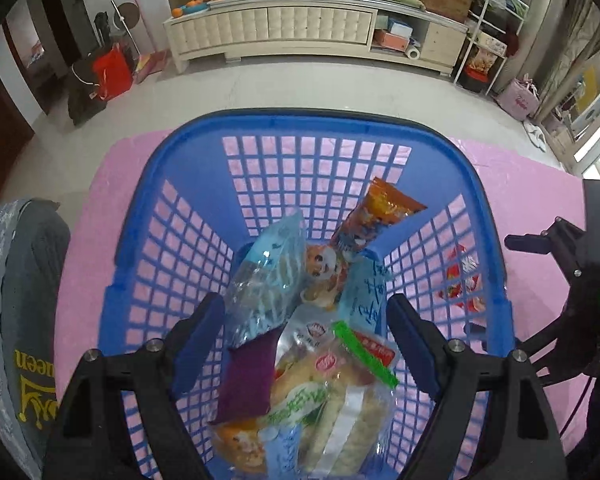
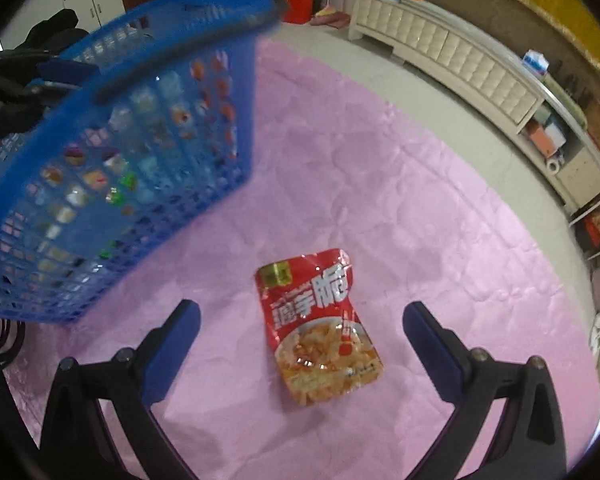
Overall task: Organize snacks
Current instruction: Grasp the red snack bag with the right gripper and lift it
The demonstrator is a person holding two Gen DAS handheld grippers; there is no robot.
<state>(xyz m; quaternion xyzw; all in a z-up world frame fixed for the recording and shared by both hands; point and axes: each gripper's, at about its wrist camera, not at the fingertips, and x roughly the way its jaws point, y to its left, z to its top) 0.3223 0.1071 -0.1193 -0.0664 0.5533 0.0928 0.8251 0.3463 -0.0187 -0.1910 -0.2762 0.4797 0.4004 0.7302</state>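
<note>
The left gripper [image 1: 306,340] hangs over the blue basket [image 1: 188,148], and its two fingers [image 1: 198,344] stand wide apart with nothing between the pads, so this claw is released. Under it, on the bottom of the basket, several snacks lie in a loose pile: a light blue packet [image 1: 266,276], a purple packet [image 1: 246,380], an orange packet [image 1: 374,216] that leans up against the far wall, and a clear bag with a green strip [image 1: 340,400] closest to the camera. The basket stands on a pink cloth [image 1: 88,240] (the cloth shows through the holes of the basket).

The right gripper [image 2: 300,336] is over the same pink cloth [image 2: 420,200], also released, with the fingers [image 2: 428,344] spread wide. Between the two fingers, but touching neither of them, a red packet [image 2: 320,328] lies flat on the cloth. It is outside the basket [image 2: 112,152], which stands to its left and apart from it. In the left wrist view the red packet [image 1: 462,280] shows only through the holes of the right wall of the basket.

Behind the cloth there is a pale floor [image 1: 300,84], and at the wall a long white cabinet [image 1: 276,28] with some oranges [image 1: 204,0] on its top.
</note>
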